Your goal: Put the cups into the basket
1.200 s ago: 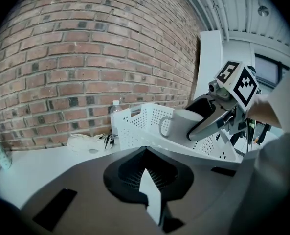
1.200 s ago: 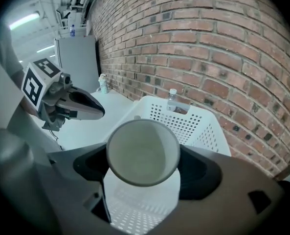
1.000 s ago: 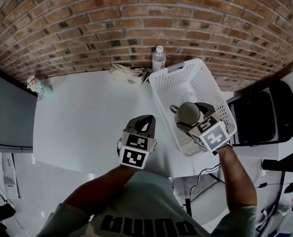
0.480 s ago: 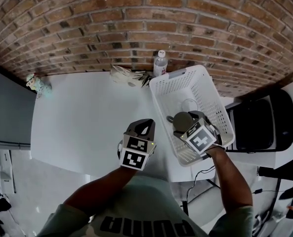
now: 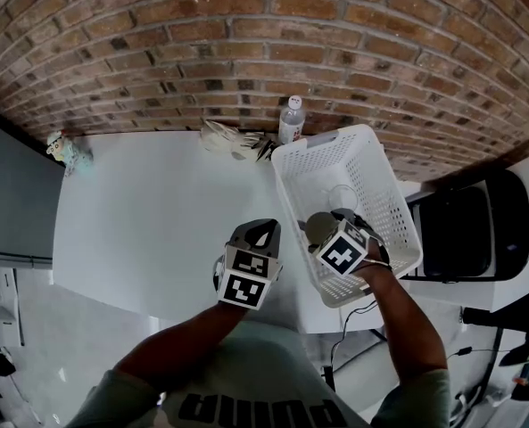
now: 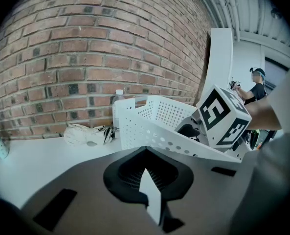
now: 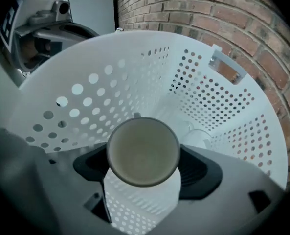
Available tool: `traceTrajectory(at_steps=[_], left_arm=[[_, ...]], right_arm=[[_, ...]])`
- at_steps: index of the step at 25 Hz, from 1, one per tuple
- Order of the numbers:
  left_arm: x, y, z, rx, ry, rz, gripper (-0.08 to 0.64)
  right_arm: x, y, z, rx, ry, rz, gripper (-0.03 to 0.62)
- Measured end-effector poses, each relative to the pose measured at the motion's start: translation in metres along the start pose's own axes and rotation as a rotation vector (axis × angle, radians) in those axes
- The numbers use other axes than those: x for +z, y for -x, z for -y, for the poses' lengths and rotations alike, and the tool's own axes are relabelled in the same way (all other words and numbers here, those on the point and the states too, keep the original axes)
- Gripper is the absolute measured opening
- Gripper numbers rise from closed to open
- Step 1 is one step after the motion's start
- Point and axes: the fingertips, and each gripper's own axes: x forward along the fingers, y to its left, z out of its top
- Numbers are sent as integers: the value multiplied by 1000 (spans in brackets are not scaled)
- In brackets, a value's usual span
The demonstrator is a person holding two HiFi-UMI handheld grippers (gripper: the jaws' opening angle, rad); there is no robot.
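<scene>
A white perforated basket point(image 5: 382, 205) stands at the table's right end. My right gripper point(image 5: 325, 233) is inside its near part, shut on a grey cup point(image 5: 318, 226). In the right gripper view the cup point(image 7: 143, 151) fills the gap between the jaws, round end toward the camera, with the basket wall point(image 7: 223, 102) behind. A clear cup point(image 5: 340, 194) lies on the basket floor. My left gripper point(image 5: 260, 232) hovers over the table's near edge, left of the basket; its jaws are together with nothing between them point(image 6: 148, 192).
A water bottle point(image 5: 289, 118) and a crumpled pair of gloves point(image 5: 232, 138) lie by the brick wall behind the basket. A small figurine point(image 5: 65, 150) sits at the table's far left corner. A black chair point(image 5: 465, 230) stands to the right of the table.
My right gripper has carried the grey cup down and left into the near part of the basket. The left gripper has stayed where it was.
</scene>
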Motion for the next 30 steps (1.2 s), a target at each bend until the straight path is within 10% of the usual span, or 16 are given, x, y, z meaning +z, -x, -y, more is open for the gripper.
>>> traceTrajectory(at_steps=[22, 30], left_arm=[[-4, -10, 7, -27, -18, -27, 6], [2, -6, 9, -25, -32, -15, 6]], right_arm=[[-38, -21, -3, 71, 17, -128, 394], [-2, 10, 10, -8, 60, 99, 394]])
